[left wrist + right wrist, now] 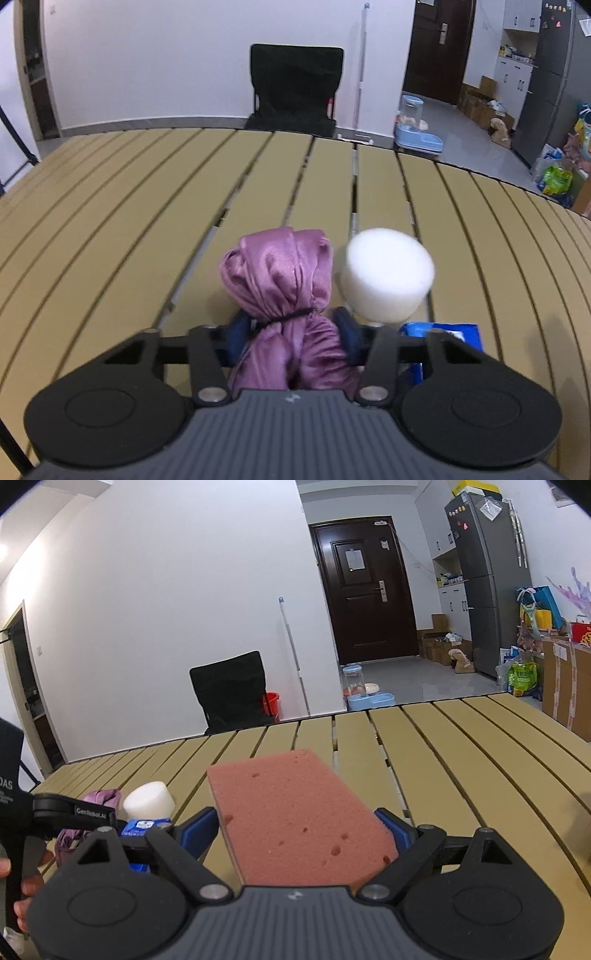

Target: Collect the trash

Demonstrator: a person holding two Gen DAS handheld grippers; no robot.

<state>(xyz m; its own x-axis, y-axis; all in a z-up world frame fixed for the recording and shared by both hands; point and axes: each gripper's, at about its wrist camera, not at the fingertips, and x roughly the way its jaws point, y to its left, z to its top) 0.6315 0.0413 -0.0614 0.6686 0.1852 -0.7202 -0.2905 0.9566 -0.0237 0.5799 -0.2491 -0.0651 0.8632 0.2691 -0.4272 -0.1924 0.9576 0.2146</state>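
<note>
Left gripper (293, 341): we clamp its blue pads on the purple cloth bundle (284, 280) over the slatted table (110, 206).
Right gripper (295, 830): we grip the pink sponge (291, 808).
Nearby: white foam cylinder (386, 273) on a blue carton (447, 332), beside the bundle.

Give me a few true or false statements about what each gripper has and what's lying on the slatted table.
1. The left gripper is closed on a purple cloth bundle. True.
2. The right gripper holds a green sponge. False: the sponge is pink.
3. A white foam cylinder sits beside the bundle. True.
4. The foam cylinder lies on the floor. False: it is on the slatted table.
5. A blue packet lies near the cylinder. True.
</note>
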